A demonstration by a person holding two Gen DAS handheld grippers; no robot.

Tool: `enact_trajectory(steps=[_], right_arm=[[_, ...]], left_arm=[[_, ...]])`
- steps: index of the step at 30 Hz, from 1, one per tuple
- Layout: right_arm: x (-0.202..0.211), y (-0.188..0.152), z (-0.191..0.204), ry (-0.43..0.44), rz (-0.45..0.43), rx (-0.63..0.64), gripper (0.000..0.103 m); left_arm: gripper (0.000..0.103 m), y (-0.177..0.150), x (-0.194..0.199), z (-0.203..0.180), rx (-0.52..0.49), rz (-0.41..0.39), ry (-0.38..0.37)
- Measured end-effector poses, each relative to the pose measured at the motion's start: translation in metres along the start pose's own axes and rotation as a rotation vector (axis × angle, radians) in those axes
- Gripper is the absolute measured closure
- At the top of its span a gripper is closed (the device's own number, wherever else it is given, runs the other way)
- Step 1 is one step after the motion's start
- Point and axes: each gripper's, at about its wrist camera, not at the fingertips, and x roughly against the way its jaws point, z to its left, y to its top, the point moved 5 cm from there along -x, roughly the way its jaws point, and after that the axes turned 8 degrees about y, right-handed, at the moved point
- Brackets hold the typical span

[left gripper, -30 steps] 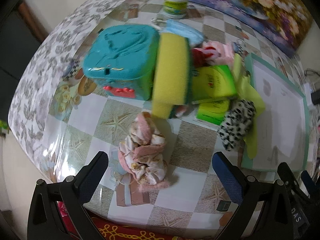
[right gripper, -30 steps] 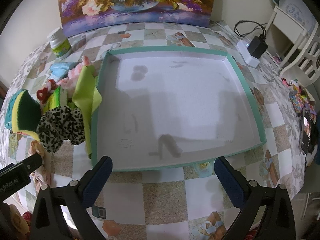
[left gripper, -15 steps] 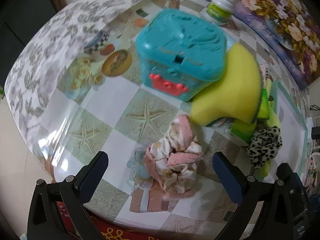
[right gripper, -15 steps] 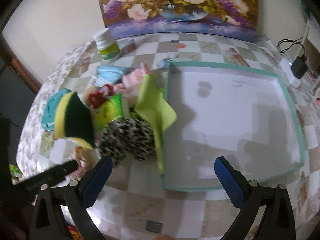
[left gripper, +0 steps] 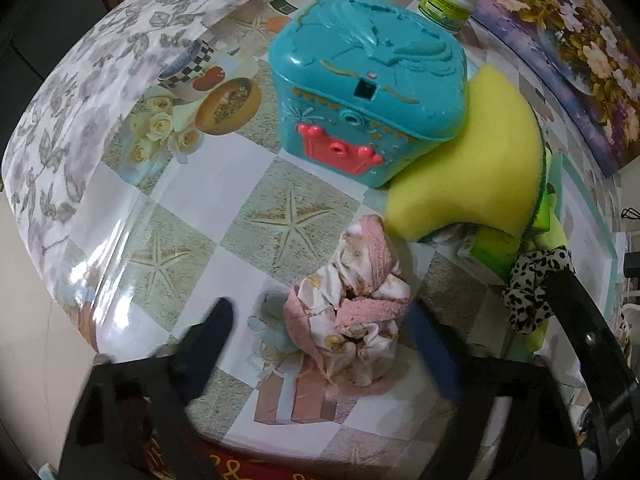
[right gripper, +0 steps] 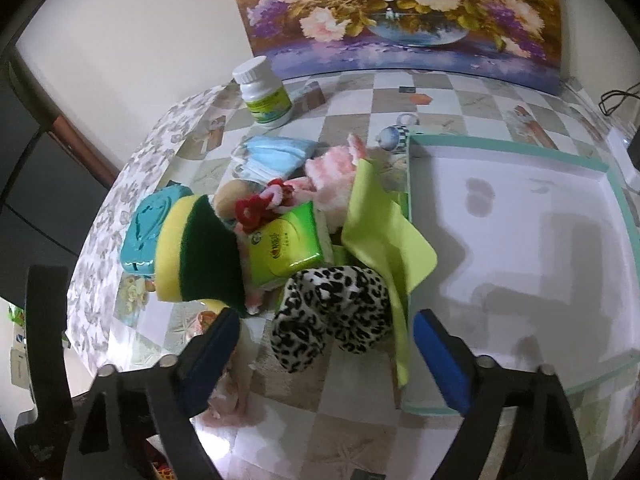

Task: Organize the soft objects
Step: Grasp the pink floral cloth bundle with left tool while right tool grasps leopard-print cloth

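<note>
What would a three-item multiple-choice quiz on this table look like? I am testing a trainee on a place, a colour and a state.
1. Where does the leopard-print scrunchie lie?
A. Inside the tray
B. On the table beside the tray
C. On top of the bottle

2. What colour is the rim of the tray?
A. Teal
B. Red
C. Black

3. What lies on the white floor of the tray?
A. The sponge
B. The tissue pack
C. Nothing, only shadows

Answers:
1. B: it sits on the checked tablecloth, just left of the tray's wall.
2. A: a teal edge frames the white floor.
3. C: the sponge and the tissue pack are still in the pile outside; only the yellow-green cloth hangs over the tray's edge.
</note>
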Motion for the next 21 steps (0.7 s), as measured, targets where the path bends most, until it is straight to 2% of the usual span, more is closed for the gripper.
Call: enact_trajectory(steps=[7,9,11,12,21], right_arm=[[-0.016,0.001,-0.001,0.005,0.034,0.002,0.054],[-0.018,0.0,-0.003,0.007,0.041,-0.003,0.057],[-0.019,0.0,-0.004,0.006,0.043,-0.003,0.065],[-0.019,0.0,-0.004,0.007,0.043,-0.002,0.067],[-0.019,-0.002,-0.005,0.022,0.049,-0.012,0.076]], left_arm=[[0.052,0.002,-0.001,-0.017,-0.024,0.002,-0.016],[0.056,0.001,-0.002,-0.021,-0.035,0.009,-0.016],[0.063,0.001,-0.003,-0.027,-0.043,0.017,-0.02],[0.069,0.0,-0.004,-0.031,-0.05,0.021,-0.027],[0.088,0.003,-0.011,-0.047,-0.052,0.029,-0.035]])
